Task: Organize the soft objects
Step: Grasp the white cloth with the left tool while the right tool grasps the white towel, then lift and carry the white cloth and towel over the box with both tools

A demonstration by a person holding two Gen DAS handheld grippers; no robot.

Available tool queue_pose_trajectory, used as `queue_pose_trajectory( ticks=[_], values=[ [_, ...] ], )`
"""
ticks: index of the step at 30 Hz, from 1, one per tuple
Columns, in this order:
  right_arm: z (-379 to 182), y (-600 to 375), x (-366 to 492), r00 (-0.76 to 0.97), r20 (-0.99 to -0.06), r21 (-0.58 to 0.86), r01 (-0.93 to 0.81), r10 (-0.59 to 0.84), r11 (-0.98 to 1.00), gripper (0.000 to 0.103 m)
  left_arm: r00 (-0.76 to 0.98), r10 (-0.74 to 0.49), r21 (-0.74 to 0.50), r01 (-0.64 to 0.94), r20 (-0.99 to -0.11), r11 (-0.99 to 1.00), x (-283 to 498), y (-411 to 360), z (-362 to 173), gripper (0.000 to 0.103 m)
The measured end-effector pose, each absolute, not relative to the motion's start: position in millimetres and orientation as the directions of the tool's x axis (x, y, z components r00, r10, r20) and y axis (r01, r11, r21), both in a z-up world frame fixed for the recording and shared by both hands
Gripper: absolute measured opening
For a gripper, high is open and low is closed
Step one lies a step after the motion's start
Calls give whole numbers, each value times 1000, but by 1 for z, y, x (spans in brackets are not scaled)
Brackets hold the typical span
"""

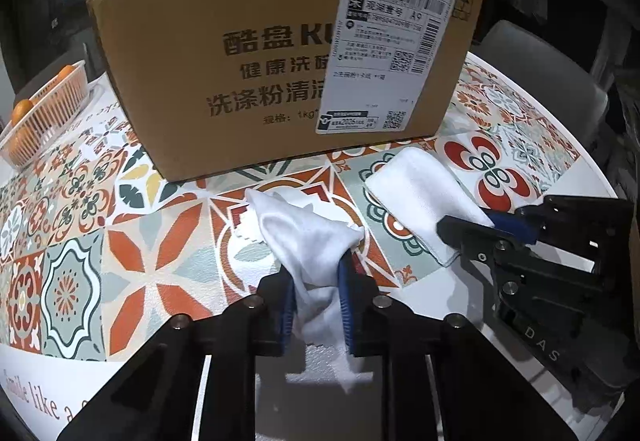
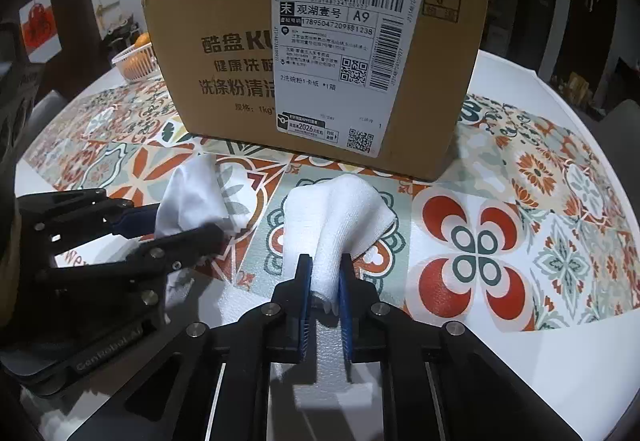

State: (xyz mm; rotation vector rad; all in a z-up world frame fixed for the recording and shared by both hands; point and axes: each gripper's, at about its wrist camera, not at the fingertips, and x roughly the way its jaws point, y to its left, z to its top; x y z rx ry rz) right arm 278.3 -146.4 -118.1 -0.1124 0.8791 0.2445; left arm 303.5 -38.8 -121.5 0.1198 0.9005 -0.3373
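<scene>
White cloth fills both grips: my left gripper is pinched on a thin crumpled cloth, and my right gripper is pinched on a thicker folded towel. Both pieces lie on the patterned tablecloth, side by side and apart, just in front of the cardboard box. Left wrist view alone shows the loose tail of the thin cloth hanging back between my fingers, and the full length of the white basket of oranges near the table's far left edge. Right wrist view shows only a corner of that basket behind the box, but gives the shipping label whole and the box's top edge, ragged at the right corner. Each view catches the other gripper from the side, close to its neighbour. Open tablecloth lies to the right of the towel up to the curved table rim; the box stands across the way forward.
</scene>
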Motion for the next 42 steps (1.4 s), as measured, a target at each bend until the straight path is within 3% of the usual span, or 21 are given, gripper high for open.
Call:
queue_pose_trajectory(
  ticks=[19, 42],
  values=[
    [-70, -148, 238, 716, -674, 61, -190, 181, 980, 9, 669, -233, -56, 275, -706, 960, 269, -25, -76, 20],
    [12, -146, 194, 845, -501, 81, -170, 187, 982, 9, 811, -246, -38, 267, -530, 963, 225, -12, 12, 20]
  ],
)
